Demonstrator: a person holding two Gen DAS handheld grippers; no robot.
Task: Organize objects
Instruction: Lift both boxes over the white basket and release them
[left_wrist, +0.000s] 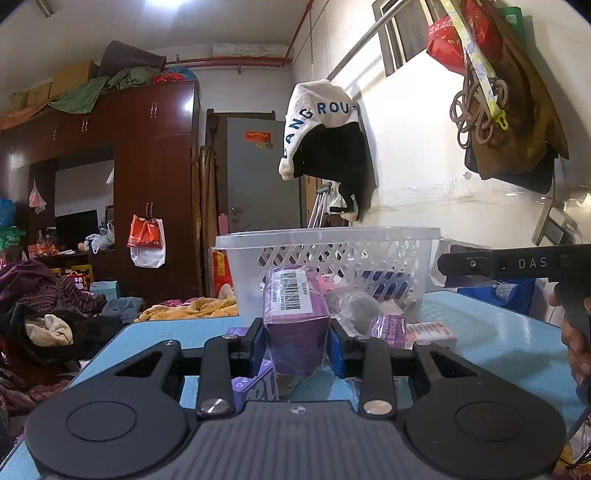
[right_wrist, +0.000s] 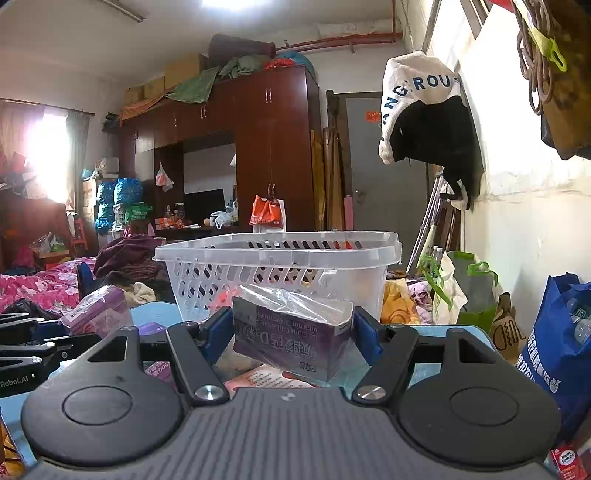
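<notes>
Our left gripper (left_wrist: 297, 341), low in the centre of its own view, is clamped on a purple box (left_wrist: 295, 325) wrapped in clear film, with a barcode label on its upper end. Our right gripper (right_wrist: 291, 332), equally low and central in its view, pinches a darker purple carton (right_wrist: 295, 339) under crinkled plastic; its blue pads press both sides. Both boxes sit lifted just above the pale blue table (left_wrist: 480, 332).

The white basket (left_wrist: 332, 254) stands straight ahead, mid-frame, its walls a lattice of slots under a smooth rolled rim. To do this well, we judge each box should rise clear of that rim before going forward, one hand at a time so the grippers do not meet. The film looks slick, so we would keep the squeeze firm. More small packets (left_wrist: 391, 328) lie between us and the basket.
</notes>
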